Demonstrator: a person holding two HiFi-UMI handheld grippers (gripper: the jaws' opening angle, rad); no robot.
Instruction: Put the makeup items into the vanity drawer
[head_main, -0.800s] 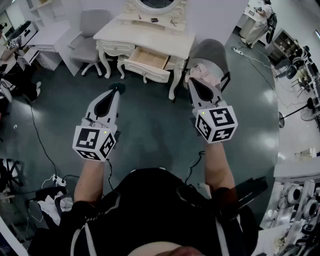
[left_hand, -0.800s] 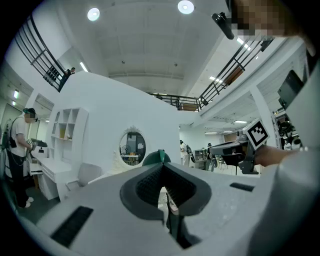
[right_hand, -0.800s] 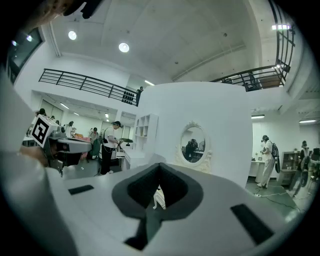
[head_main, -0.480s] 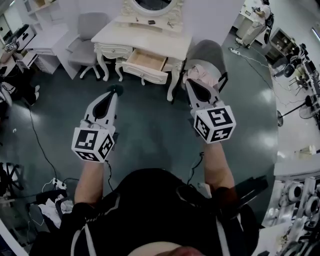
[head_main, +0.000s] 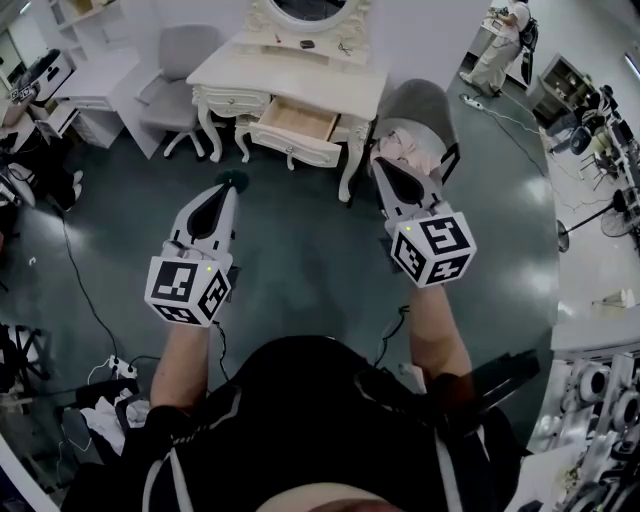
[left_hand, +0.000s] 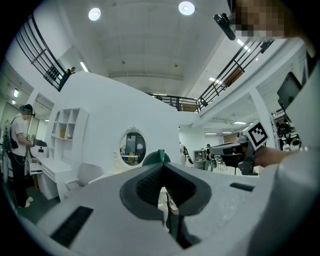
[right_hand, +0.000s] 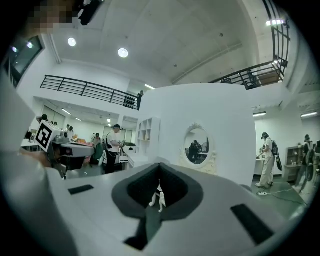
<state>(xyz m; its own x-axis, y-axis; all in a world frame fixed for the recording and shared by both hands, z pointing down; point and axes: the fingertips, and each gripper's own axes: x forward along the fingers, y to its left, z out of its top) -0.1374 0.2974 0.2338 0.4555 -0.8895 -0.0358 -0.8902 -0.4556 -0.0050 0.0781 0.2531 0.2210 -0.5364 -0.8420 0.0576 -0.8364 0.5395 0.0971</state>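
My left gripper (head_main: 232, 188) and right gripper (head_main: 379, 161) had jaws closed, empty. Makeup items (head_main: 308, 43) lay on the desk (head_main: 300, 75) ahead, well apart from both, behind the open drawer (head_main: 298, 143). I judged the right gripper nearer.

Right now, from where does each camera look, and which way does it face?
Head view: on the person's head, facing steeply down at the vanity and its open drawer; forearms, left gripper, right gripper show.
Left gripper view: on the left gripper, facing the mirror along its shut jaws.
Right gripper view: likewise, on the right gripper.
Shared: both gripper views show the mirror.
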